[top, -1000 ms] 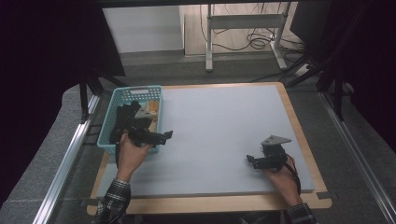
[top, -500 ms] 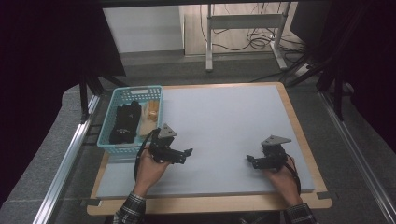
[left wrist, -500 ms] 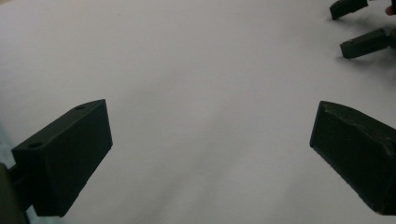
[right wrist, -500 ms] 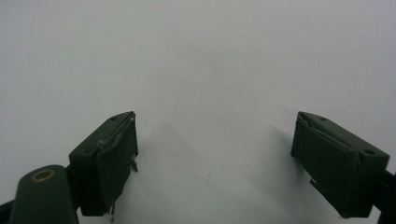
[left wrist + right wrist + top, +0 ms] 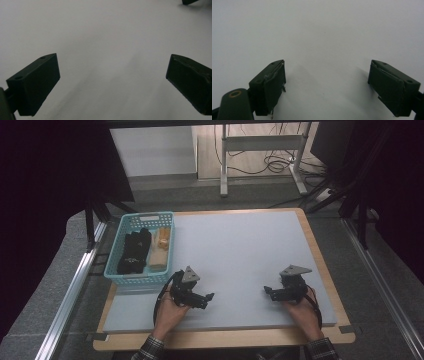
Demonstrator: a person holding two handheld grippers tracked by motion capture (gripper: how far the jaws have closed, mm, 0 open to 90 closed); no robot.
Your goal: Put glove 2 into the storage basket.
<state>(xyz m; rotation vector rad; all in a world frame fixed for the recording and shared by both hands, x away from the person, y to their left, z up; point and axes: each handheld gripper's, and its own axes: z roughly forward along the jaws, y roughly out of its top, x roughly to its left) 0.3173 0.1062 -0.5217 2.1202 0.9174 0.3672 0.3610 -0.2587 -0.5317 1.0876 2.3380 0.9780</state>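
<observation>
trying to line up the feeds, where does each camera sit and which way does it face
High view: above the person's side, looking forward and down on the table, teal basket, both hands, left gripper and right gripper.
Left gripper view: on the left gripper, looking along its open jaws at the bare grey mat.
Right gripper view: on the right gripper, likewise with jaws open.
Shared: both gripper views face the same grey mat.
</observation>
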